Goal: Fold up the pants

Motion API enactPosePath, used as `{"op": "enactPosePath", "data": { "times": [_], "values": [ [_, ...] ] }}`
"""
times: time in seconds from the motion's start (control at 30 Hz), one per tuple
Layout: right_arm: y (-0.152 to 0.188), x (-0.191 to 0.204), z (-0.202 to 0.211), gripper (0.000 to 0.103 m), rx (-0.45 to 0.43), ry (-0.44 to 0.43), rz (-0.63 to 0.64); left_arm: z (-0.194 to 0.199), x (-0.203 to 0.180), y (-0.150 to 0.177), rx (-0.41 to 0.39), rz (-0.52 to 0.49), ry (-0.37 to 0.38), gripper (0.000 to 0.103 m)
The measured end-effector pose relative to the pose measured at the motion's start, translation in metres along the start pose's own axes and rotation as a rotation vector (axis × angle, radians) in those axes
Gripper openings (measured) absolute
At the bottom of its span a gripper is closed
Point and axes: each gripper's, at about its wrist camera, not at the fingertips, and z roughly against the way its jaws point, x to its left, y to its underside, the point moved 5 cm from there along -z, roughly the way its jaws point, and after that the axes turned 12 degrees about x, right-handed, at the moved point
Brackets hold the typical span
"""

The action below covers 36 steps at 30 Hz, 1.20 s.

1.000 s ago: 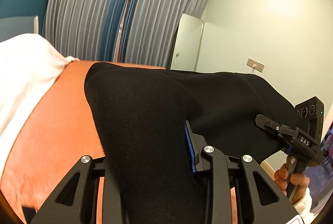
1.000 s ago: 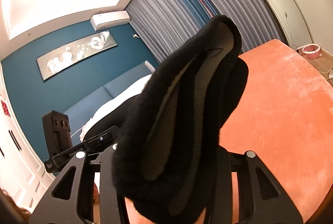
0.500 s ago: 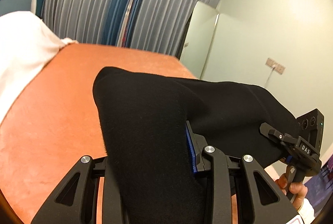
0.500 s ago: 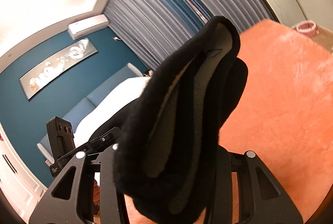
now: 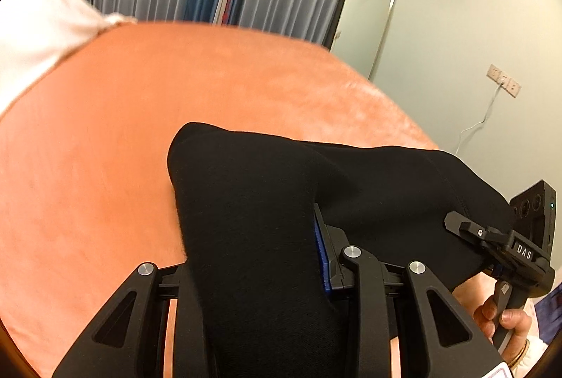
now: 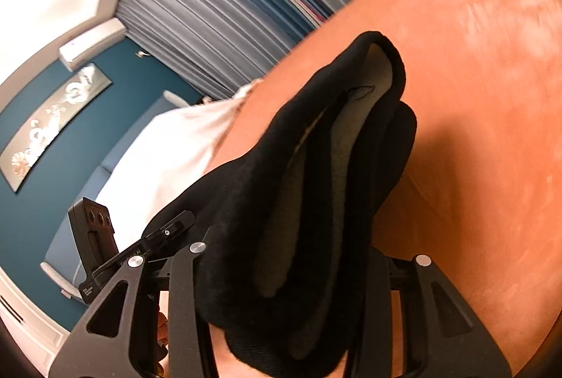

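Pants (image 5: 267,237), black with a grey fleecy lining (image 6: 309,202), hang between my two grippers above the orange blanket (image 5: 105,149) that covers the bed. My left gripper (image 5: 260,272) is clamped on one bunched end, the blue pad (image 5: 319,255) pressing into the cloth; my right gripper (image 6: 291,290) is closed on the other end, where the lining shows through the folded layers. Neither claw has any slack around the fabric. The span between them runs taut across to the other handle, where a hand (image 5: 502,314) grips it.

I judge this to be the lay-down of a fold. To do it well, I should lower both ends level with each other, keep the span stretched so no crease forms, and let the hanging middle touch the blanket first. I should release only once the edges line up. White bedding (image 5: 42,26) lies beyond, well clear.
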Motion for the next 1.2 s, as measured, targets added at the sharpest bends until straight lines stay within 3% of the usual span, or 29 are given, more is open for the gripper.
{"op": "enactPosePath", "data": {
  "times": [0.17, 0.23, 0.27, 0.3, 0.37, 0.43, 0.5, 0.57, 0.63, 0.67, 0.7, 0.8, 0.9, 0.97, 1.03, 1.07, 1.1, 1.13, 1.2],
  "values": [
    [0.011, -0.011, -0.011, 0.042, 0.059, 0.021, -0.040, -0.019, 0.024, 0.018, 0.019, 0.029, 0.047, 0.036],
    [0.013, -0.016, -0.016, 0.045, 0.092, 0.021, -0.063, -0.027, 0.035, 0.023, 0.036, 0.078, 0.036, 0.060],
    [0.013, -0.018, -0.016, 0.048, 0.103, 0.000, -0.077, -0.030, 0.043, 0.025, 0.046, 0.121, 0.020, 0.088],
    [0.013, -0.020, -0.015, 0.050, 0.116, -0.026, -0.091, -0.032, 0.051, 0.029, 0.066, 0.167, 0.008, 0.098],
    [0.017, -0.023, -0.005, 0.050, 0.153, -0.040, -0.110, -0.028, 0.061, 0.036, 0.101, 0.232, 0.105, 0.098],
    [0.025, -0.024, 0.022, 0.059, 0.135, 0.021, -0.116, -0.010, 0.064, 0.048, 0.121, 0.236, 0.135, 0.098],
    [0.041, -0.025, 0.066, 0.085, 0.066, 0.130, -0.119, 0.017, 0.072, 0.065, 0.127, 0.207, 0.103, 0.098],
    [0.054, -0.027, 0.122, 0.086, -0.059, 0.248, -0.114, 0.052, 0.084, 0.081, 0.092, 0.180, 0.028, 0.097],
    [0.054, -0.014, 0.164, 0.069, -0.161, 0.263, -0.080, 0.087, 0.092, 0.084, 0.033, 0.185, -0.088, 0.097],
    [0.046, 0.003, 0.173, 0.050, -0.171, 0.249, -0.045, 0.107, 0.091, 0.076, -0.010, 0.184, -0.129, 0.096],
    [0.038, 0.017, 0.173, 0.040, -0.172, 0.243, -0.012, 0.119, 0.084, 0.063, -0.043, 0.185, -0.135, 0.096],
    [-0.005, 0.092, 0.131, 0.039, -0.123, 0.185, 0.158, 0.143, 0.044, 0.016, -0.134, 0.210, -0.065, 0.097],
    [-0.031, 0.113, 0.071, 0.039, -0.067, 0.198, 0.212, 0.108, 0.004, -0.025, -0.085, 0.229, 0.004, 0.097],
    [-0.043, 0.096, 0.025, 0.039, -0.008, 0.219, 0.171, 0.057, -0.007, -0.033, 0.011, 0.236, -0.001, 0.097],
    [-0.037, 0.051, -0.001, 0.039, 0.021, 0.275, 0.078, -0.001, 0.004, -0.021, 0.129, 0.261, -0.084, 0.090],
    [-0.034, 0.026, -0.007, 0.029, 0.024, 0.307, 0.035, -0.024, 0.017, -0.008, 0.189, 0.282, -0.139, 0.087],
    [-0.030, 0.003, -0.010, 0.000, 0.028, 0.328, -0.004, -0.039, 0.027, 0.002, 0.228, 0.305, -0.145, 0.096],
    [-0.019, -0.019, -0.008, 0.000, 0.014, 0.259, -0.030, -0.053, 0.043, 0.018, 0.222, 0.353, -0.035, 0.097],
    [-0.011, -0.044, 0.004, 0.000, -0.009, 0.033, -0.143, -0.047, 0.050, 0.026, 0.126, 0.335, 0.051, 0.098]
  ]
}}
